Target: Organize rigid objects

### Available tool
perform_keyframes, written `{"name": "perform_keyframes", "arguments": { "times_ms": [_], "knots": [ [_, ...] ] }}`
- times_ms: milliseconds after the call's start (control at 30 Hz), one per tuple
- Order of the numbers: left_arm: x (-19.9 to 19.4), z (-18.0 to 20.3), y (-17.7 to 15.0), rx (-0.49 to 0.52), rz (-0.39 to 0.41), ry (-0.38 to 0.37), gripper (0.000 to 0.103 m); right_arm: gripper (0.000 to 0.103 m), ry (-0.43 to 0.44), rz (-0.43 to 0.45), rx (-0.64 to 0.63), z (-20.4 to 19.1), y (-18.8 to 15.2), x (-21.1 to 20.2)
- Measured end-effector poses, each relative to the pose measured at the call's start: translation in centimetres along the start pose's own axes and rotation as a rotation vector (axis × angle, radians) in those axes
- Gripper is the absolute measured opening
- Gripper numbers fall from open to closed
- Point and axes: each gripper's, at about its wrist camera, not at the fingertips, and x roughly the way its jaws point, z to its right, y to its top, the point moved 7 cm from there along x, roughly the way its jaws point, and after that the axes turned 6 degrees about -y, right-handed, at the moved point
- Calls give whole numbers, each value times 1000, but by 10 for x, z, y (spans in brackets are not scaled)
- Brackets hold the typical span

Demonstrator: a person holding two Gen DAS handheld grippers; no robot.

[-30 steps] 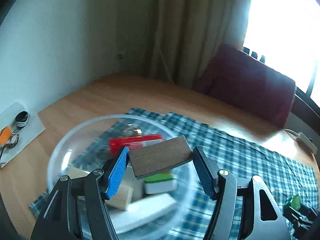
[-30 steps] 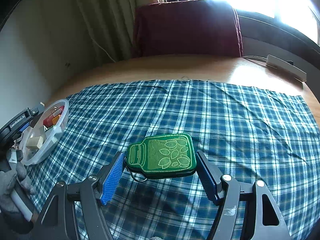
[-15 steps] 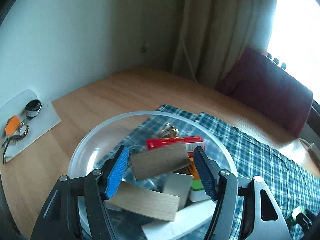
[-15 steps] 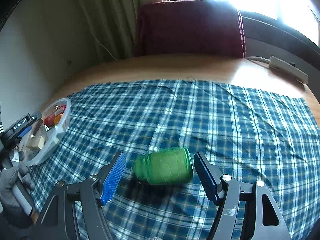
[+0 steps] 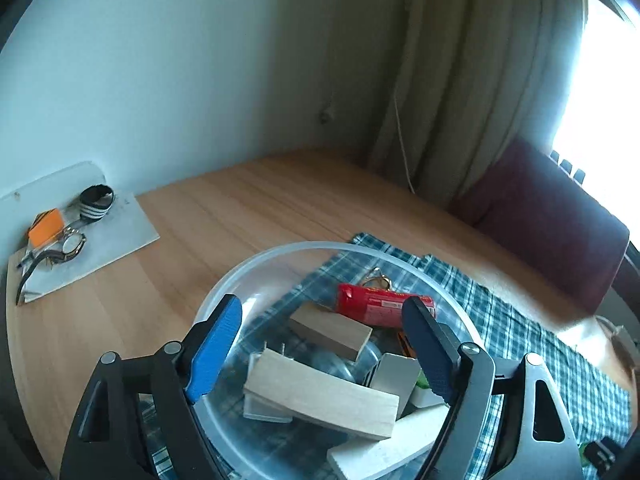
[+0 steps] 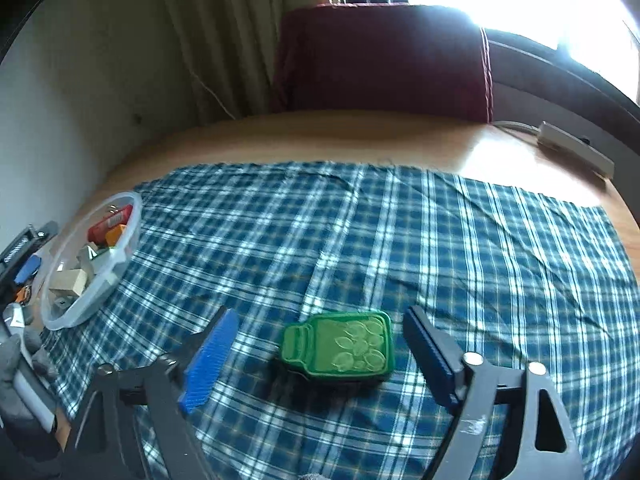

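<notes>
- Since a second ago both of my grippers have let go: the brown block that sat between the left pads now lies in the bowl, and the green jar-shaped tag that the right pads gripped lies flat on the cloth.
- Wooden table [image 6: 400,136] carries everything, with a blue plaid cloth [image 6: 440,248] spread over most of it and a dark red cushion [image 6: 380,56] at the far edge below the window.
- Clear plastic bowl [image 5: 256,272] stands on the left end of the cloth, its rim partly over bare wood; I see it directly below my left gripper [image 5: 324,352], whose blue pads stand wide apart and hold nothing.
- Inside the bowl I count a long pale wooden block [image 5: 320,400] lying across the pile, the brown block [image 5: 330,330] just behind it, a red wrapped bar [image 5: 384,306] at the far side, a white slab [image 5: 384,444] at the near rim and a gold metal ring [image 5: 376,280] by the bar.
- My right gripper [image 6: 316,360] hovers low over the cloth, fingers spread, with the green jar-shaped tag [image 6: 340,346] between them, touching neither pad and well apart from the bowl.
- White board [image 5: 100,248] by the wall holds a wristwatch [image 5: 72,244], an orange piece [image 5: 46,226] and a striped band [image 5: 96,198].
</notes>
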Motion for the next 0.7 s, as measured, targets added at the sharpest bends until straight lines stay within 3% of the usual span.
{"name": "perform_keyframes", "arguments": {
  "times_ms": [367,400,500,700],
  "knots": [
    [-12,-13,-13,30,9,34,83,93,-84,-51,-63,-1,-13,24],
    [-13,-15,-14,29,8,36,83,92,-91,-53,-69,-1,-14,27],
    [-14,-18,-15,24,6,37,83,74,-109,-63,-84,-4,-17,34],
    [-15,-22,-16,22,6,35,83,74,-92,-36,-105,-26,-9,33]
  ]
}}
